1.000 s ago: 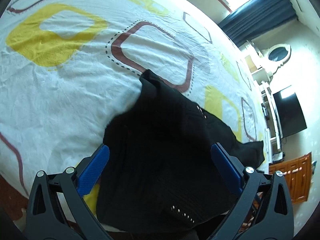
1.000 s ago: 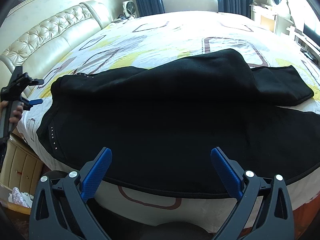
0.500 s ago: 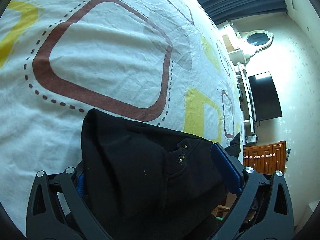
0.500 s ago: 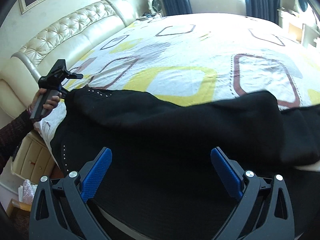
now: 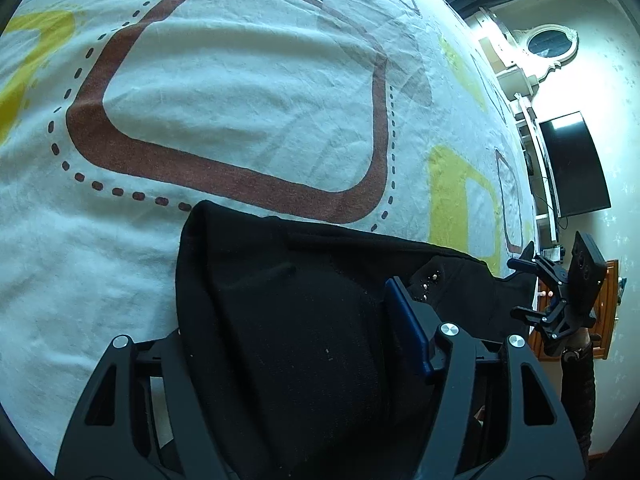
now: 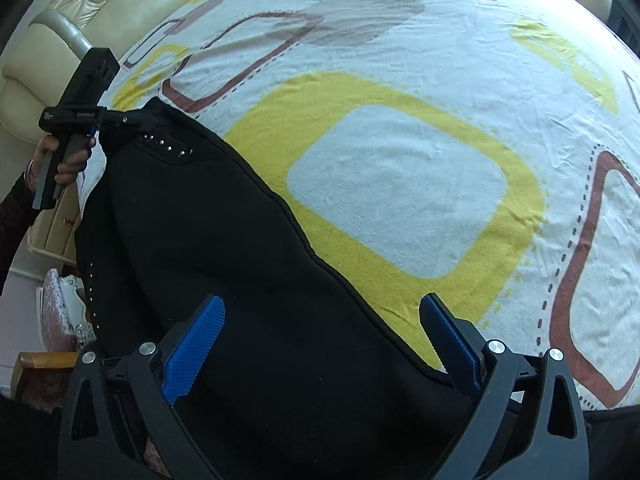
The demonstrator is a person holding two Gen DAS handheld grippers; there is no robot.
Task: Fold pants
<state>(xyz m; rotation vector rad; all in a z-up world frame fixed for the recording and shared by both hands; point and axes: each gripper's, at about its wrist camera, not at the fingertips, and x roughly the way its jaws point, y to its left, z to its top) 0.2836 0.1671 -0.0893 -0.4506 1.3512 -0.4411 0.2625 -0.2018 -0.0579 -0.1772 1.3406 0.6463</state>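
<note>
Black pants [image 5: 288,320] with small studs lie on the patterned bed sheet [image 5: 240,92]. My left gripper [image 5: 304,320] is shut on a bunched end of the pants; its left finger is hidden under the cloth. In the right wrist view the left gripper [image 6: 132,122] grips the studded waist end at the bed's left edge. My right gripper [image 6: 320,340] is open, its blue pads [image 6: 196,348] spread over the pants [image 6: 224,248] near their far edge. The right gripper also shows in the left wrist view [image 5: 524,288].
A cream tufted headboard [image 6: 80,12] stands at the upper left of the right wrist view. A wall TV [image 5: 572,164], shelves and a wooden cabinet [image 5: 600,312] stand beyond the bed. A bedside cabinet [image 6: 52,216] sits below the left hand.
My left gripper has closed on the waist end of the pants. My right gripper has moved forward and down over the pants, still open.
</note>
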